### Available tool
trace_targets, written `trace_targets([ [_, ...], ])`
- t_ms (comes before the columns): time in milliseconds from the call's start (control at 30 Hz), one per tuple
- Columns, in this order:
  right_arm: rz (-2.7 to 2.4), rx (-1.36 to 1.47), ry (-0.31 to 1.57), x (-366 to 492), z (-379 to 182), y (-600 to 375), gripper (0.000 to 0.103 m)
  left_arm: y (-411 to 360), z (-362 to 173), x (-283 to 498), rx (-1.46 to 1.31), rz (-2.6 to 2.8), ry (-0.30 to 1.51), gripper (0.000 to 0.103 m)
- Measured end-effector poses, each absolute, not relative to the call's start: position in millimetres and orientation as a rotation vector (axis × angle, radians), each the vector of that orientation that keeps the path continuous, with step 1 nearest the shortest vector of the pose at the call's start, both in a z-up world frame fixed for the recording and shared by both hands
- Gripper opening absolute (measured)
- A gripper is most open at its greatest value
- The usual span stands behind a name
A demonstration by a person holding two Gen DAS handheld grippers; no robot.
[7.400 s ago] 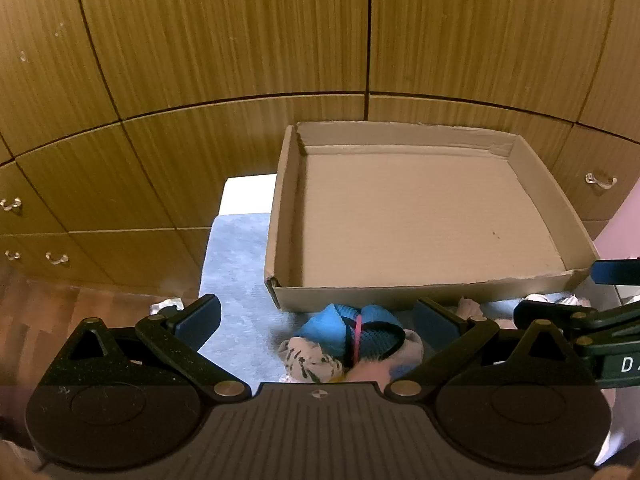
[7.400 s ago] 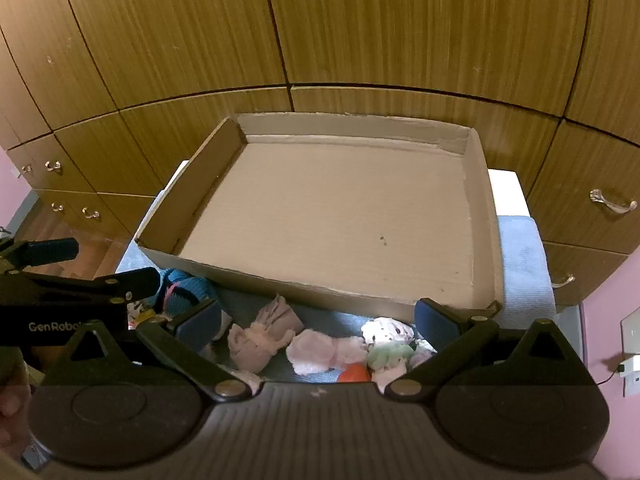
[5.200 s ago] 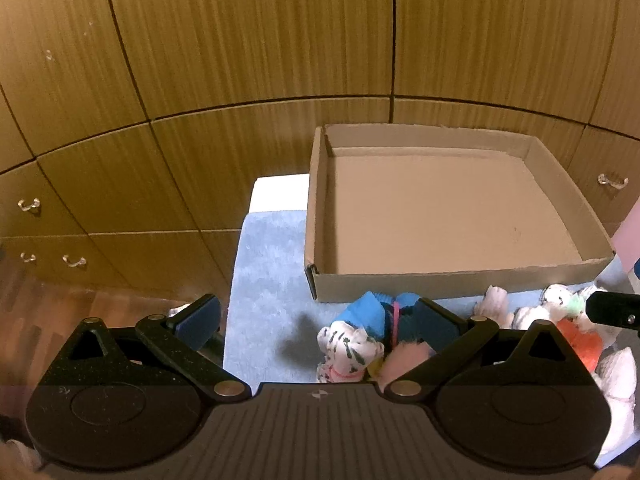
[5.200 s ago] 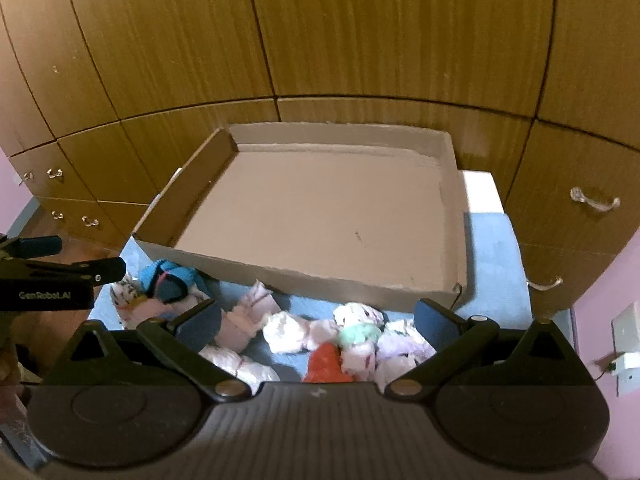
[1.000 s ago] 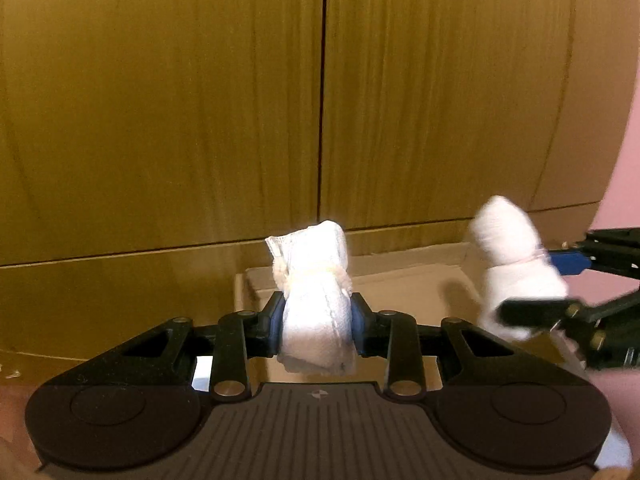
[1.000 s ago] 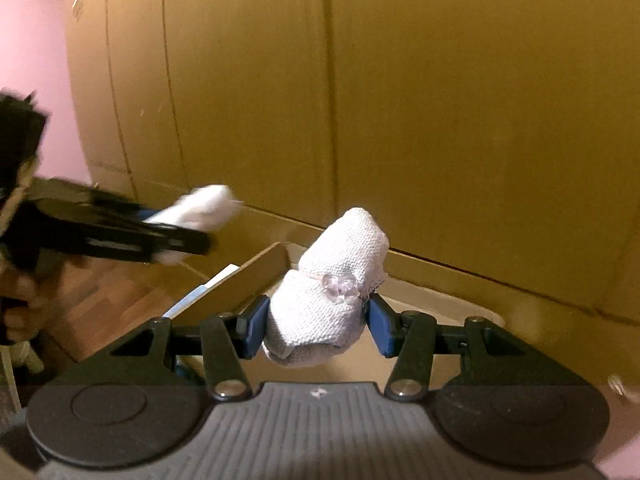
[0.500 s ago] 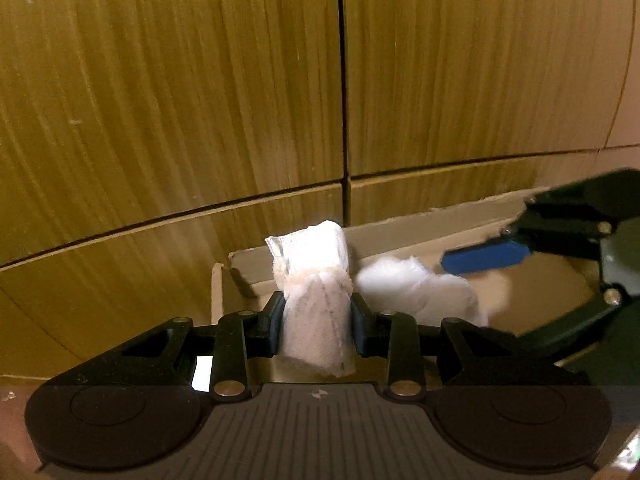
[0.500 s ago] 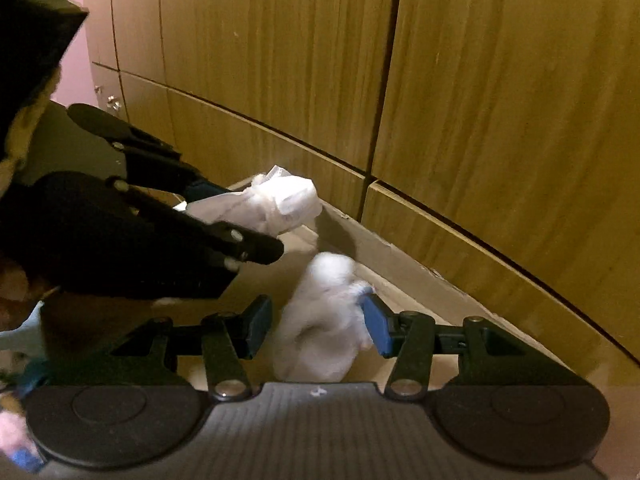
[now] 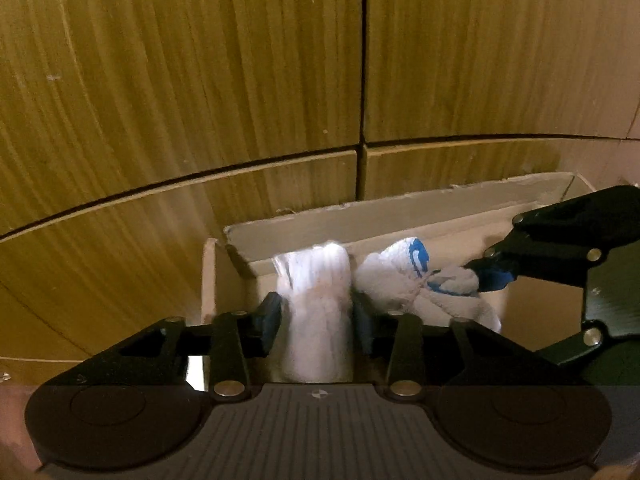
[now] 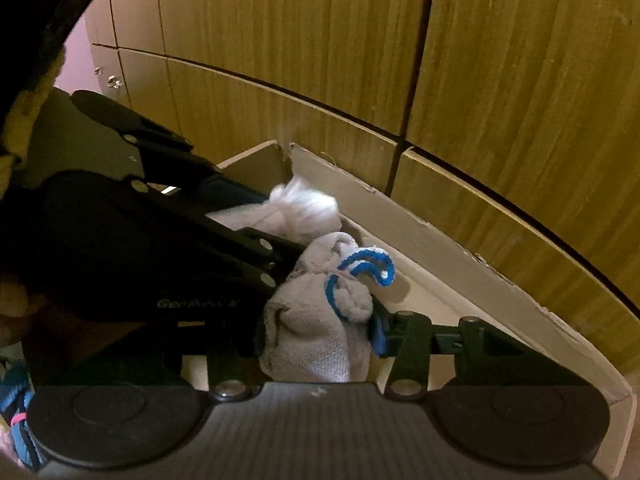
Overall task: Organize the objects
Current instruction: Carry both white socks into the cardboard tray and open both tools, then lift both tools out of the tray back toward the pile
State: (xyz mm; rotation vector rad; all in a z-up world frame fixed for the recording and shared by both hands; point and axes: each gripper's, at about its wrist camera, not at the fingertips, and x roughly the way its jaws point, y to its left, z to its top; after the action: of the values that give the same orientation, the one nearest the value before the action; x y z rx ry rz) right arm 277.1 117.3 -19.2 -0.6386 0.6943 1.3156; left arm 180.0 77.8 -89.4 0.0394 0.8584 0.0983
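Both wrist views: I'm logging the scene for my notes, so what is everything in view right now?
white sock bundle: 1, plain white, between the left gripper's fingers, over the box's far left corner.
sock bundle with blue trim: 1, pale grey-white with blue edging, between the right gripper's fingers, right beside the white one.
cardboard box: 1, brown, open-topped, against the cabinets.
wooden cabinets: several fronts, yellow-brown, behind the box.
blue sock pile: partly seen, blue with pink, right view's lower left edge.
left gripper: 1, black, shut on its bundle.
right gripper: 1, black with blue pads, shut on its bundle.
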Motion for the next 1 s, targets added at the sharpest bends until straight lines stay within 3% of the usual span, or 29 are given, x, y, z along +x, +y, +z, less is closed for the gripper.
trace_targets([
  [100, 1.316, -0.637, 0.699, 281, -18, 117, 0.041, 83, -84, 174, 0.032, 0.121, 0.844, 0.067],
  [433, 1.297, -0.631, 0.684, 280, -9, 111, 0.043, 86, -59, 178, -0.016, 0.112, 0.833, 0.074],
  [500, 1.29, -0.63, 0.681, 279, -5, 107, 0.045, 86, -56, 178, -0.027, 0.113, 0.828, 0.083],
  [567, 1.276, -0.626, 0.675, 277, -2, 107, 0.055, 82, -43, 176, -0.024, 0.131, 0.81, 0.09],
  [1000, 1.2, -0.581, 0.653, 252, 51, 71, 0.074, 76, 17, 126, -0.059, 0.136, 0.753, 0.102],
])
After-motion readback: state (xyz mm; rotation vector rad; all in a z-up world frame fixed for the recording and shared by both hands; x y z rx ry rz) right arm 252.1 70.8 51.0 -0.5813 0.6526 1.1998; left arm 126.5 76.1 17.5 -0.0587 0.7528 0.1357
